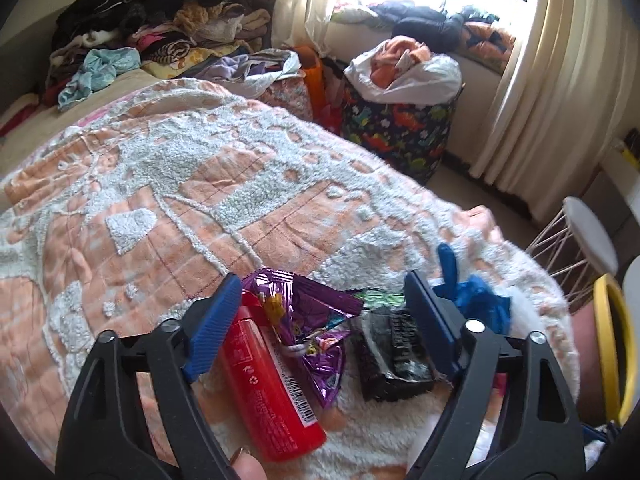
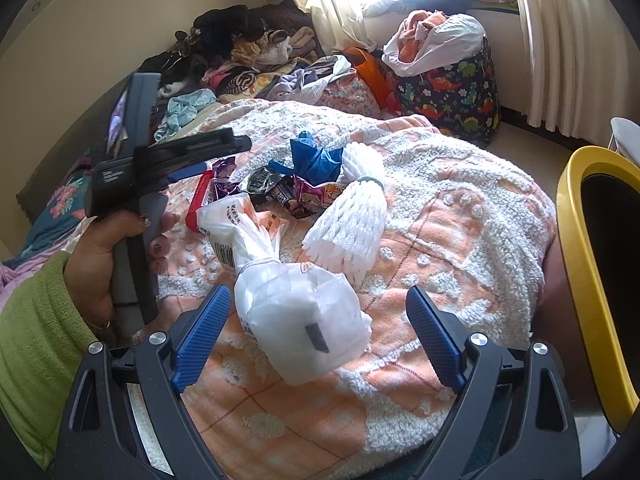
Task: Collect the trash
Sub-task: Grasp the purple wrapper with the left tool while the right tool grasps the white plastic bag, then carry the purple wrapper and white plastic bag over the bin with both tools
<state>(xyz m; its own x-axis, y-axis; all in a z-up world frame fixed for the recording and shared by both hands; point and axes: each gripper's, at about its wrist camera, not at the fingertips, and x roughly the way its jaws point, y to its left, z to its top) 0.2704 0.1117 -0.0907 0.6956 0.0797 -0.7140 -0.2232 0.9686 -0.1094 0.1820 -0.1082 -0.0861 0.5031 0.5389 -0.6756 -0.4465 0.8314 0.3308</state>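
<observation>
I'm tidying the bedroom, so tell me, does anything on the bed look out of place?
Yes. Litter lies on the bedspread: a red bottle lying flat, a torn purple wrapper, a black packet, a crumpled blue glove, white foam netting and a knotted white plastic bag.

Between the left gripper's (image 1: pixel 320 316) ribbed blue pads lie a glossy red plastic bottle (image 1: pixel 272 384), a crinkled purple foil wrapper (image 1: pixel 316 320) and a shiny black packet (image 1: pixel 390 352). Ahead of the right gripper (image 2: pixel 320 336) sits a thin, translucent white plastic bag (image 2: pixel 304 320), beyond it white foam netting (image 2: pixel 352 224), all on nubby tufted bedspread cloth (image 2: pixel 460 208).
</observation>
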